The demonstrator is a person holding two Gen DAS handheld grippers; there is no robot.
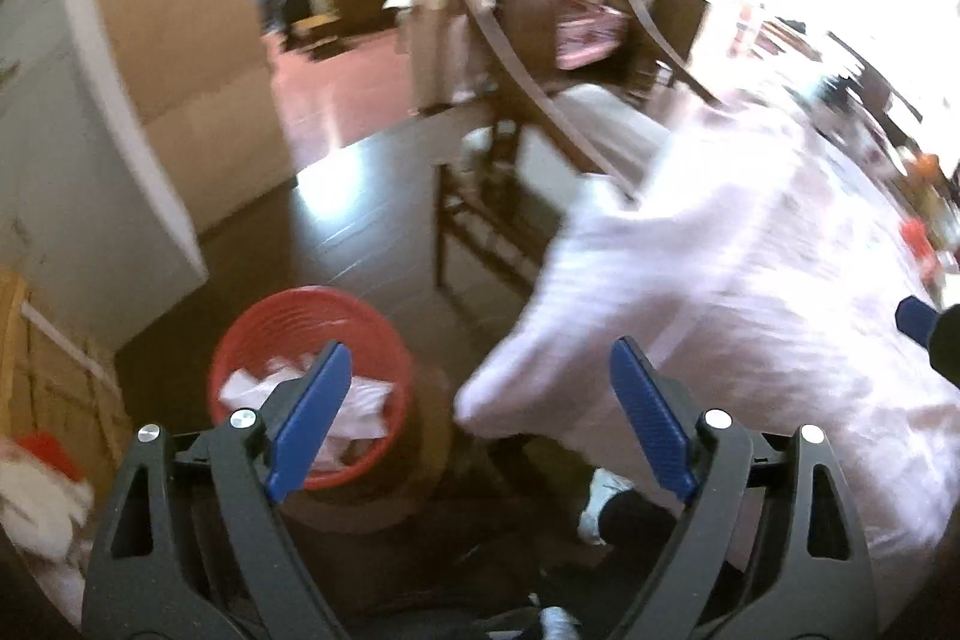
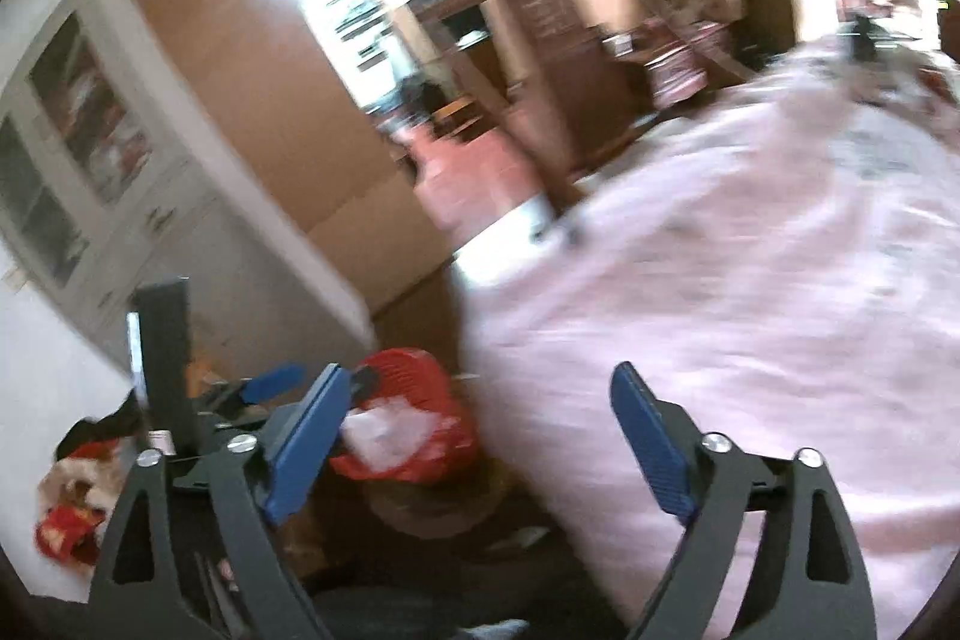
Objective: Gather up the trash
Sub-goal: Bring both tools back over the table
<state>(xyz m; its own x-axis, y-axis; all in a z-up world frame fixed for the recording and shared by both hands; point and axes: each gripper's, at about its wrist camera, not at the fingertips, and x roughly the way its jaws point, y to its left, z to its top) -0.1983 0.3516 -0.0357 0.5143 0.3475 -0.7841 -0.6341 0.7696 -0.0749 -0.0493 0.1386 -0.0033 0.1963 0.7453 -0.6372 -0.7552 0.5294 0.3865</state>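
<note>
A red bin (image 1: 312,388) stands on the dark floor at lower left, holding crumpled white paper (image 1: 360,412). My left gripper (image 1: 480,418) is open and empty, above and just right of the bin. In the right wrist view the same red bin (image 2: 414,418) with white trash shows behind my right gripper's left finger. My right gripper (image 2: 480,436) is open and empty, over the edge of the table's pale pink cloth (image 2: 750,310). The left gripper's blue fingers (image 2: 270,382) show at left in the right wrist view. Both views are blurred.
The cloth-covered table (image 1: 750,280) fills the right. A wooden chair (image 1: 498,196) stands at its far corner. A white cabinet (image 1: 78,130) lines the left wall. Red and white clutter (image 2: 72,508) lies on the floor at lower left. My shoe (image 1: 600,508) is under the table's edge.
</note>
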